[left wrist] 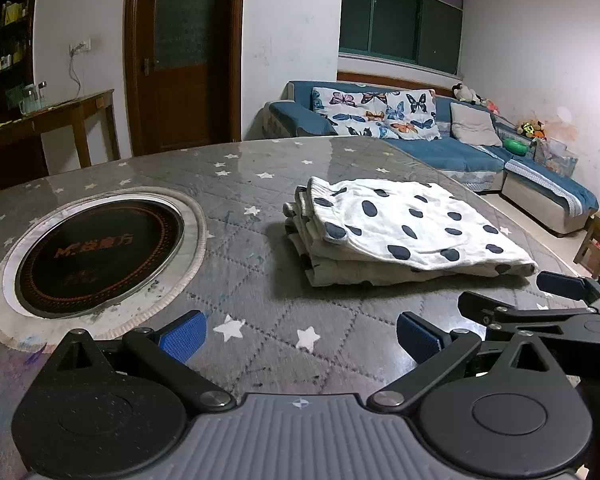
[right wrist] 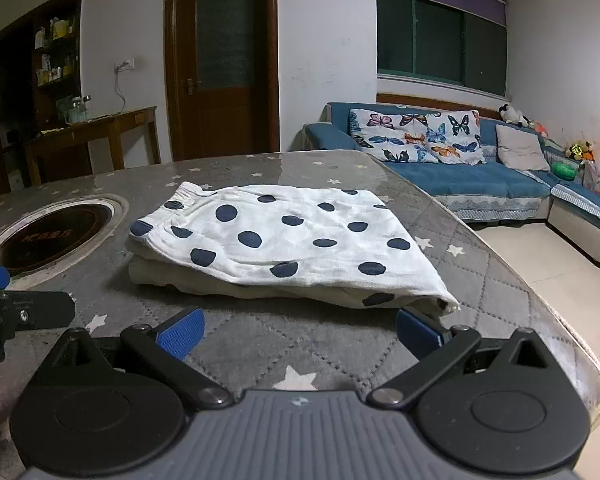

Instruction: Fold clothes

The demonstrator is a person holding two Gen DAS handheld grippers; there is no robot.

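Folded garment (right wrist: 284,244), white with dark blue dots, lies on the desk (right wrist: 332,356) toward its right side, stacked in several layers; top layer spotted, lower layers plainer cream. The folded thickness shows at the near and left edges only; what sits inside the stack is hidden. Elastic waistband end faces the far left corner.

Left tongs (left wrist: 300,336): spread wide, blue pads apart, nothing between them, over bare desk well short of the garment. Right tongs (right wrist: 300,332): also spread wide, empty; the right pad sits just beside the garment's near right corner, and whether it touches the cloth cannot be told from this angle.

In the left wrist view the right tongs enter at the right edge, cut off by the frame. In the right wrist view a part of the left tongs shows at the left edge, likewise cut off.

Round induction hob (left wrist: 100,256) set into the desk to the left of the garment, apart from it; lettering on it too blurred to read. Desk cover is grey quilted with white stars, under a glossy sheet with glare.

Background: blue sofa (right wrist: 460,180) with butterfly cushion (right wrist: 416,136), dark wooden door (right wrist: 224,60), side table with jars; shelf contents too dim to identify
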